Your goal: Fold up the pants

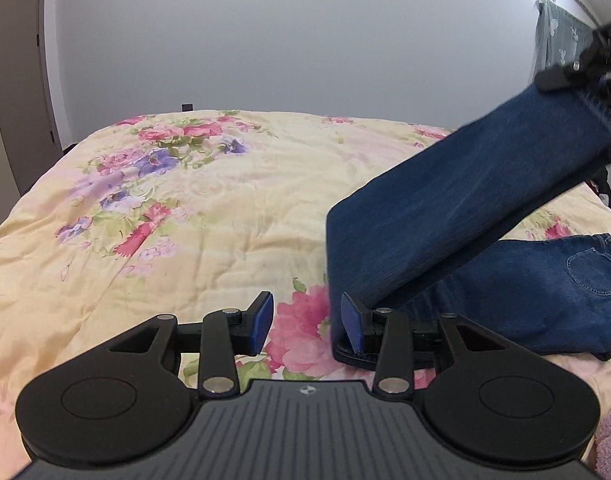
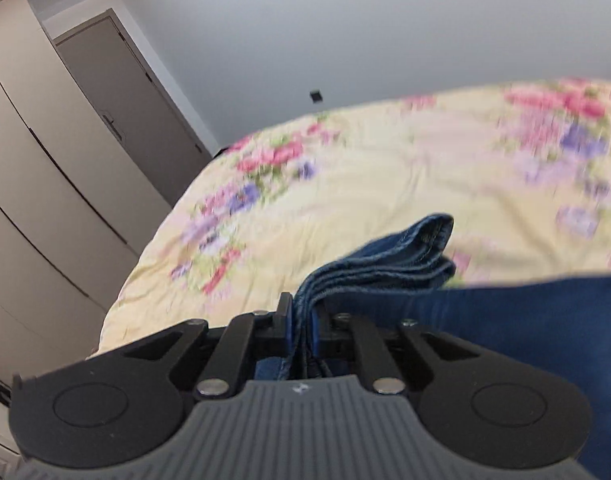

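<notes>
Spread fingers of the left gripper hover just beside the fold of the blue jeans, which lie at about 3 o'clock on the floral quilt with the waist and back pocket flat. Their leg ends rise toward 1 o'clock, pinched at the hems by the right gripper. Judging from this, carry the hems over to meet the waist — keeping edges aligned — while the left pins the crease.
</notes>
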A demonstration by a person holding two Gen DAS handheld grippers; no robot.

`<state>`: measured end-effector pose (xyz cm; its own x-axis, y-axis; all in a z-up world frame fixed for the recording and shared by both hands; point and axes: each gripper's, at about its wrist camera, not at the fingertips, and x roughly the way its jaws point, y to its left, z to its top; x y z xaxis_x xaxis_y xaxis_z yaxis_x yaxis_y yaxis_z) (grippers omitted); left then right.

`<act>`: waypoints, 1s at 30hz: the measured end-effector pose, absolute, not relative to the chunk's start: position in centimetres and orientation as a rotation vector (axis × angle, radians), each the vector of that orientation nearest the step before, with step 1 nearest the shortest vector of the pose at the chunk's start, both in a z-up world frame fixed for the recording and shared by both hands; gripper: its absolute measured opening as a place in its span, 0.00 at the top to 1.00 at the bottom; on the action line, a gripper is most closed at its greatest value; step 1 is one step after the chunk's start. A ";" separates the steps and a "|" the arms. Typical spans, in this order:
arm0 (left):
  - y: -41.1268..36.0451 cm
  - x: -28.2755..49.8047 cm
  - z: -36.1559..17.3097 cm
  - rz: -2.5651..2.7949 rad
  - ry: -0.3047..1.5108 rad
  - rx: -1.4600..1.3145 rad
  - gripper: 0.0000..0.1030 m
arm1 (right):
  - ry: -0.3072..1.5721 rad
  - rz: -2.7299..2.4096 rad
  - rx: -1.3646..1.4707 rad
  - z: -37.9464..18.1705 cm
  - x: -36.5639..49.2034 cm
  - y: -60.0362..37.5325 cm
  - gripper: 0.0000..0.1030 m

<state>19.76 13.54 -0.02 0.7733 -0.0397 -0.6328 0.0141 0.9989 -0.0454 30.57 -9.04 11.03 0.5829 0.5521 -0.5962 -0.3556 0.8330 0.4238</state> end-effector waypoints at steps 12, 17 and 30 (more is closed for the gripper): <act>5.3 23.9 -1.0 -0.154 0.704 -0.039 0.56 | 0.580 0.275 0.154 24.2 33.6 -33.5 0.97; 1.1 26.3 -3.7 -0.239 0.760 -0.025 0.64 | 0.741 0.138 0.179 13.7 35.8 -46.9 0.96; -7.8 32.4 -12.6 -0.322 0.953 0.080 0.72 | 0.969 -0.029 0.418 -9.9 34.7 -60.9 0.98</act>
